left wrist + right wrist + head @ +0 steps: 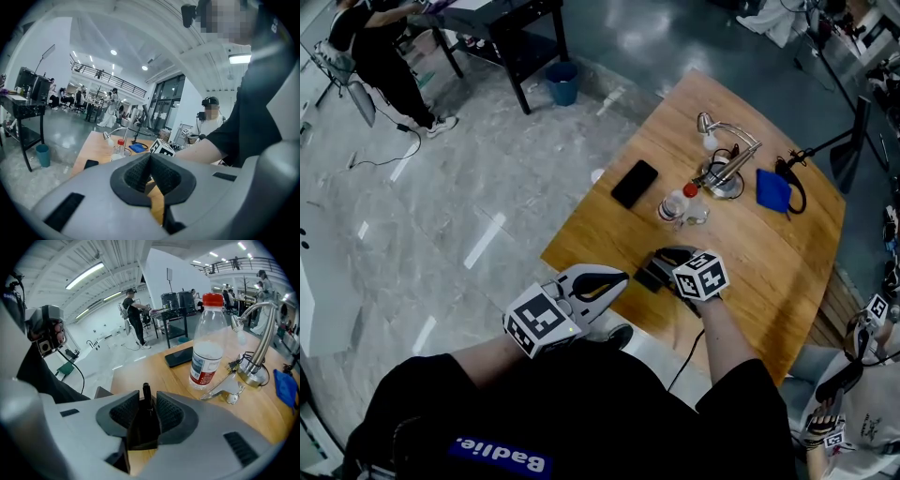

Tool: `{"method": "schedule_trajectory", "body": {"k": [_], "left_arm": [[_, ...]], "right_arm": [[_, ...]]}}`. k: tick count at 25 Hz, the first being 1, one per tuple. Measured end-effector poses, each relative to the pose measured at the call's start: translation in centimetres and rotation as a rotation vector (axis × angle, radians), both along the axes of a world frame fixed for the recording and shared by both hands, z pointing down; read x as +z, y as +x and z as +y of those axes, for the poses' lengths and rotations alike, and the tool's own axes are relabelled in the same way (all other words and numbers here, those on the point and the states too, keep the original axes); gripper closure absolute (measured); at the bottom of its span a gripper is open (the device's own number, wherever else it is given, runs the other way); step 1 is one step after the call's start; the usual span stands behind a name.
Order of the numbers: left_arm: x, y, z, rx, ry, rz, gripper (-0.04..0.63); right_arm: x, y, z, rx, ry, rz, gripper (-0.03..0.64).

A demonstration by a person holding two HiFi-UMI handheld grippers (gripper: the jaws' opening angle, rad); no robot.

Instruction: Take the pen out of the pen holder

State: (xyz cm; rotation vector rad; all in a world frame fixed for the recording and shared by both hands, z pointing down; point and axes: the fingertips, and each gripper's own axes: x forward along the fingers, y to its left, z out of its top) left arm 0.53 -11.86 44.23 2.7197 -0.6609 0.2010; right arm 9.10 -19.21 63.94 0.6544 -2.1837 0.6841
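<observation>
- While right gripper (147, 401) jaws sit narrowly spread around pen (146, 391), an off-centre squeeze could tip pen holder (142, 437).
- Left gripper (150, 161) pressed together, empty; holder unbraced.
- Bottle (206, 341) at 1 o'clock, knock risk.

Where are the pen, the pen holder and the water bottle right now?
pen (146, 394), right gripper view, on its upper shaft.
pen holder (142, 432), right gripper view, on its dark wall.
water bottle (205, 359), right gripper view, on its label.

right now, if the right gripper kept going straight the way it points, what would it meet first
The pen, standing in the black pen holder between the right gripper's open jaws. Beyond that, probably the water bottle, though depth is unclear.
</observation>
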Motion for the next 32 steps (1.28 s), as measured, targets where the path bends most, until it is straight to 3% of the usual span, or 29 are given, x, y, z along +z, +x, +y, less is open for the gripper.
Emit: {"method": "schedule_trajectory", "body": {"k": [5, 14, 23, 32], "left_arm": [[0.1, -0.4, 0.1, -0.009, -0.005, 0.000, 0.597], [-0.1, 0.2, 0.5, 0.007, 0.002, 0.007, 0.597], [-0.9, 1.7, 1.5, 0.062, 0.023, 0.018, 0.597], [-1.9, 3.8, 2.5, 0.131, 0.040, 0.027, 0.597]], "right_arm": [[0.1, 0.1, -0.1, -0.004, 0.006, 0.014, 0.557], [-2.6, 0.7, -0.2, 0.032, 0.049, -0.028, 0.568], [-8.4, 1.6, 1.1, 0.065, 0.162, -0.075, 0.568], [-13.7, 3.1, 2.8, 0.173, 0.290, -0.119, 0.568]]}}
